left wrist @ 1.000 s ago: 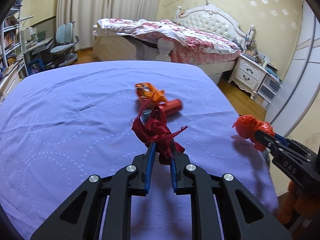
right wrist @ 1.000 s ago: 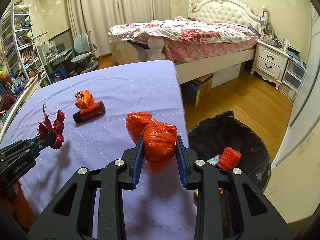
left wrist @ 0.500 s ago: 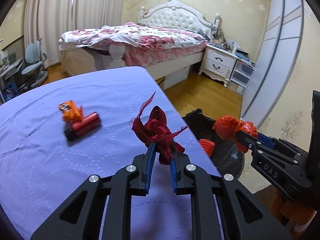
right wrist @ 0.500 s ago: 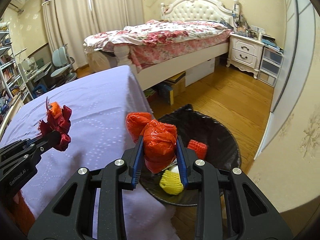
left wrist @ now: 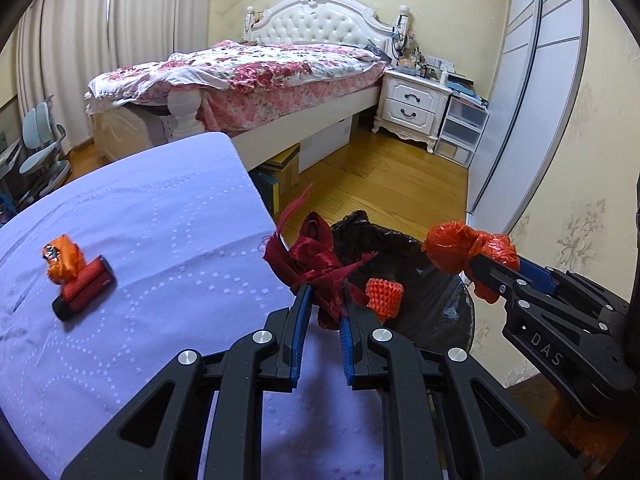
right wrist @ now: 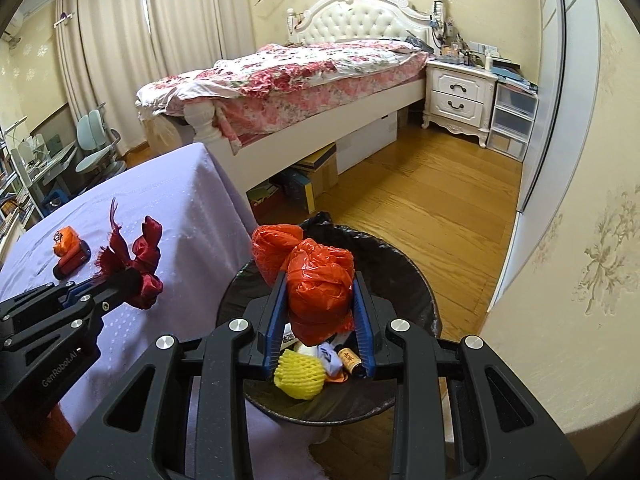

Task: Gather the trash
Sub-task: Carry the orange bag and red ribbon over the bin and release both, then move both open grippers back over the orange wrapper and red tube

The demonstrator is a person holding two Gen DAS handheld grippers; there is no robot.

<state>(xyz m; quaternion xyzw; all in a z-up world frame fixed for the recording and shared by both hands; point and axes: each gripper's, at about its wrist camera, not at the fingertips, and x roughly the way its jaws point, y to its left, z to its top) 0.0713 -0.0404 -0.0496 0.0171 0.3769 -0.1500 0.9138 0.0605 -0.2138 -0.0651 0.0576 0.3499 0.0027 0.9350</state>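
Right gripper (right wrist: 320, 312) pinching crumpled orange bag (right wrist: 320, 284); now over open mouth of black bin (right wrist: 416, 280), where a second ago table lay beneath it. Yellow foam net (right wrist: 298, 372) and small scraps directly below jaws.

Left gripper (left wrist: 324, 308) clamped on dark red ribbon (left wrist: 316, 260); has swung from mid-table to table edge, bin just ahead, orange foam net (left wrist: 384, 296) inside.

Both loads look ready to drop.

Further left on purple cloth (left wrist: 140, 240): red roller (left wrist: 84, 288) touching orange wrapper (left wrist: 62, 256), not yet collected.
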